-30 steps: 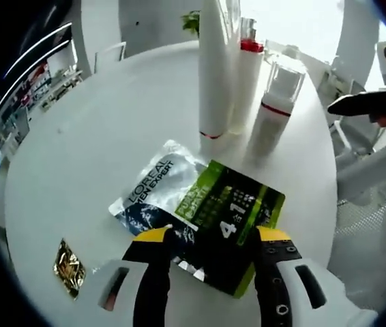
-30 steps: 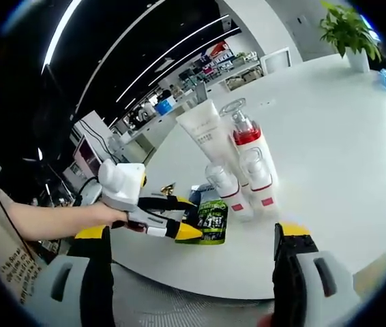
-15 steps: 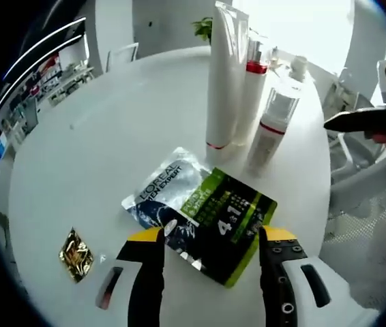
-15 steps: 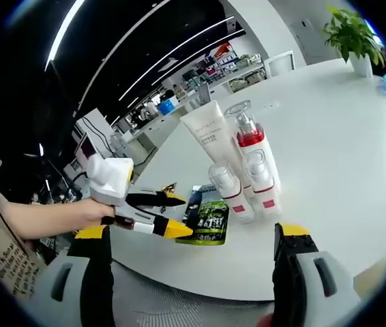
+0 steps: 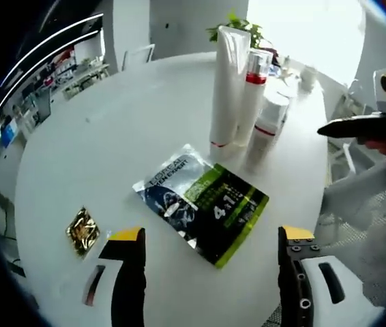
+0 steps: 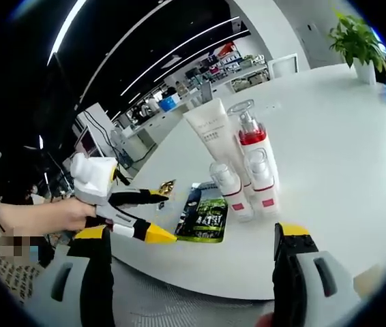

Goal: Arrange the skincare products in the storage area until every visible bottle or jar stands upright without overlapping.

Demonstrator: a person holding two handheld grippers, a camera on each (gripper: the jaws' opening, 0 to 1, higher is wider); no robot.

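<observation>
Both our grippers, left gripper (image 5: 210,235) and right gripper (image 6: 189,235), hung wide open, empty. Sachet (image 5: 203,202) at 12 o'clock looked floppy, slick; we'd pinch corner edge.

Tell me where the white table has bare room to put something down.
The white round table is bare left of the tall white tube and beyond the flat green and silver sachets. Crowded: the upright bottle cluster and the small gold packet.
</observation>
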